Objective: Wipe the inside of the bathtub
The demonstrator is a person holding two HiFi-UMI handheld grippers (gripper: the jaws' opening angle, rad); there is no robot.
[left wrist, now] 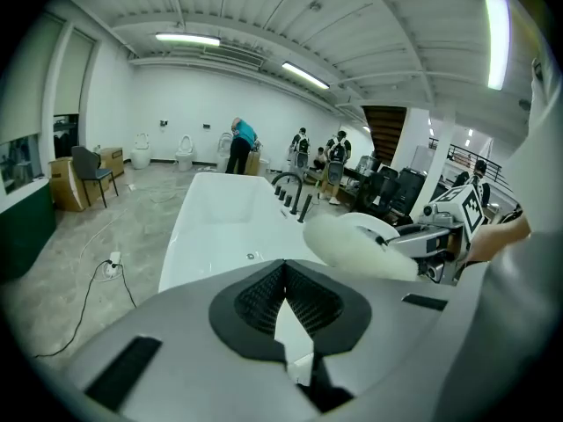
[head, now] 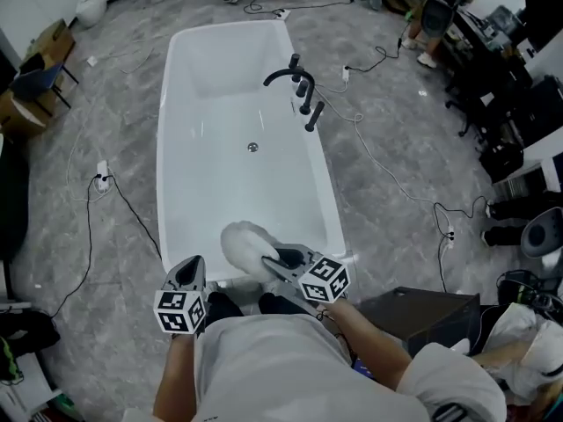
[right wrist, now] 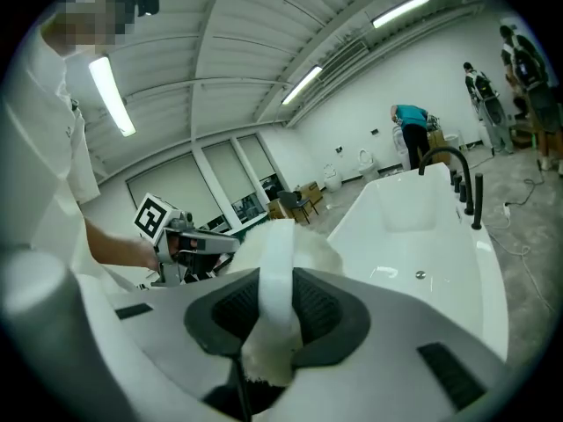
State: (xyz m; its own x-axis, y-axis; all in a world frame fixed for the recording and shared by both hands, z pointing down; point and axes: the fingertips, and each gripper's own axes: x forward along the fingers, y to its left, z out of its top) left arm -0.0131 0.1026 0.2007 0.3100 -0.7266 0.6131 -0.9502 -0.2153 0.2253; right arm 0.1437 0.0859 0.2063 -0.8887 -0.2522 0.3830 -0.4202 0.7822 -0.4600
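Observation:
The white bathtub point(head: 236, 192) lies ahead of me, its drain point(head: 253, 147) mid-floor and a black faucet point(head: 296, 79) on its right rim. My right gripper point(head: 278, 260) is over the tub's near end, shut on the band of a fluffy white wiping pad point(head: 244, 244). In the right gripper view the pad point(right wrist: 280, 244) fills the jaws, with the tub point(right wrist: 422, 227) beyond. My left gripper point(head: 191, 272) hangs just left of the pad at the near rim, shut with nothing in it point(left wrist: 284, 269). In its view, the pad point(left wrist: 352, 243) sits to the right.
Cables and a power strip point(head: 102, 176) lie on the grey floor left of the tub, more cables at right. A black box point(head: 424, 310) stands near my right side. Office chairs and desks point(head: 501, 86) crowd the right. A person point(left wrist: 239, 144) stands beyond the tub's far end.

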